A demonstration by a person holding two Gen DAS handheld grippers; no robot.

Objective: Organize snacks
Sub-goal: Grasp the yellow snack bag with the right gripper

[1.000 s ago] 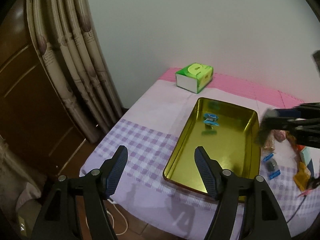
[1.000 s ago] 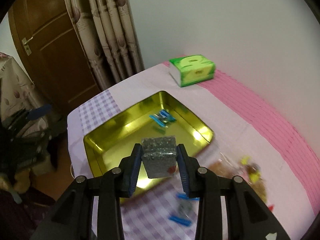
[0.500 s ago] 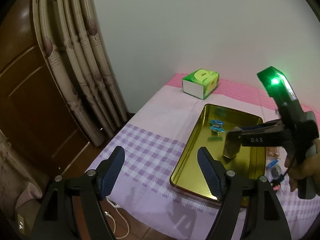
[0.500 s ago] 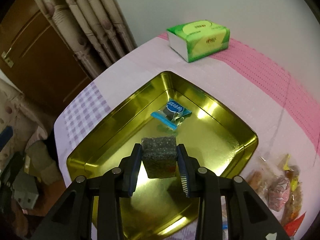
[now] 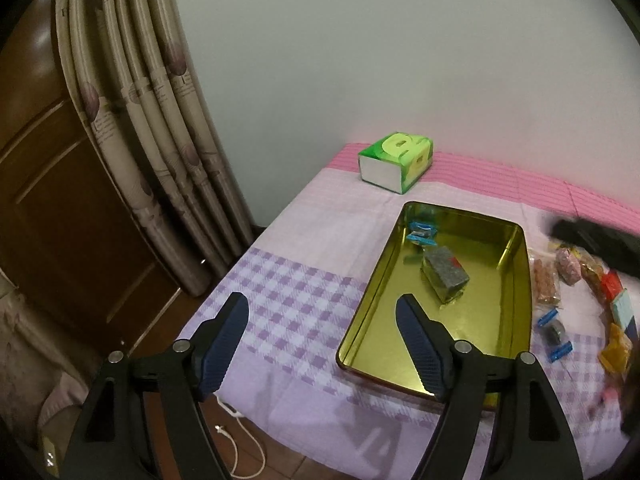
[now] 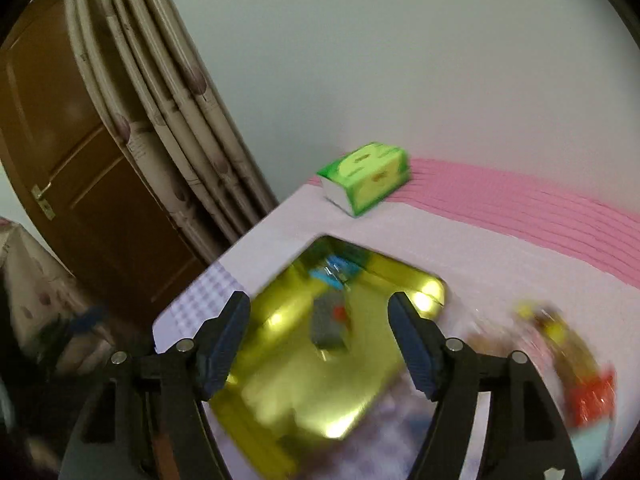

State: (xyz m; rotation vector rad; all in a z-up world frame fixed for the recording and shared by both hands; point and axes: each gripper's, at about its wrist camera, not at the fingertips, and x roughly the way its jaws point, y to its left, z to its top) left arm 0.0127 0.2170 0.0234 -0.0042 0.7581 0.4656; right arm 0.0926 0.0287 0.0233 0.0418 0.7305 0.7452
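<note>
Sorting stock: grey snack block (image 5: 445, 275) lies in gold tray (image 5: 362, 322), beside blue-wrapped sweet (image 5: 421, 233). Your right gripper (image 6: 318, 344) jaws have just opened, nothing between them; left gripper (image 5: 322, 344) jaws apart, empty. Loose snacks (image 5: 568, 268) wait on bench (image 5: 304, 240); lift each clear over the rim.

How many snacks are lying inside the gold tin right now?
2: a blue-ended wrapped snack near the gold tin's far end, and a grey packet around its middle. None seems hidden.
</note>
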